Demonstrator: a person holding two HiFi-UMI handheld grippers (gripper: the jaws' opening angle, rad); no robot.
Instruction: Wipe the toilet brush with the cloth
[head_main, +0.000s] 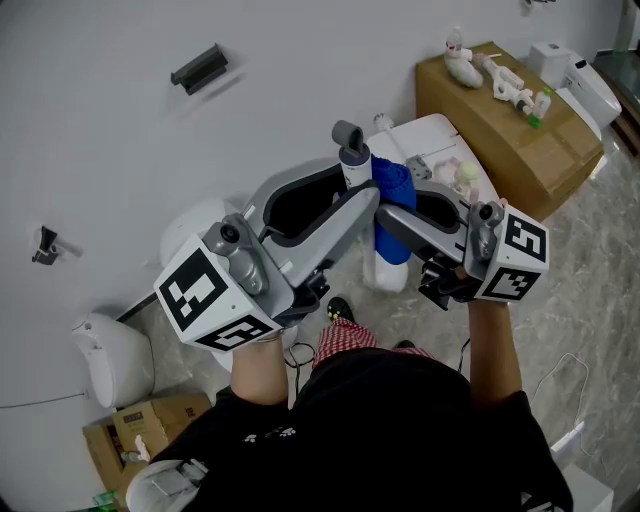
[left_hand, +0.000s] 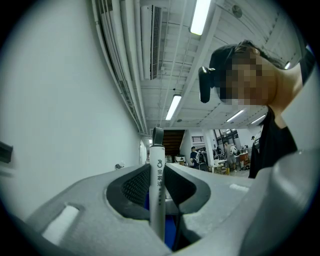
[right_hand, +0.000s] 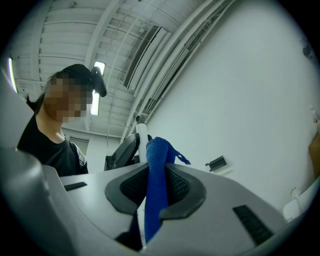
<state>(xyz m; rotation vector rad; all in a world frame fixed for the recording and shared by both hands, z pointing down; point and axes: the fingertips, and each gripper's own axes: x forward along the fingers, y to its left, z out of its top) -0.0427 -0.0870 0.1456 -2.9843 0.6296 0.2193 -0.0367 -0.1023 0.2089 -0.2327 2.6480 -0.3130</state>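
the toilet brush (head_main: 352, 160) stands upright right in front of us, white handle with a grey hanging loop on top. the left claw (left_hand: 157, 171) is clamped on that handle a little below the loop. the blue cloth (head_main: 392, 185) sits bunched against the handle's right side and hangs down past it, pinched as a narrow fold in the right claw (right_hand: 156, 176), which is closed on it. a white piece (head_main: 385, 272) shows under the cloth, and we cannot tell whether it is the brush's lower end or its holder. to wipe well, we would keep the left claw firm and steady so the handle does not swing. we would press the fold against the handle and draw it along the length rather than dabbing at one spot. rolling the handle would bring its far side to the cloth. the stretch under the left claw cannot be reached without a new grip. so little cloth stands clear of the right claw that its pads may scrape the handle instead. the two claws meet nose to nose, so each stroke has little room and they may knock together. close behind is a white fixture (head_main: 440, 130) with small things on it, and a cardboard box (head_main: 520, 150) carrying white items stands to the right. a dark bracket (head_main: 198, 68) hangs on the wall, and a low open box (head_main: 150, 425) sits on the floor at lower left, well apart from the work.
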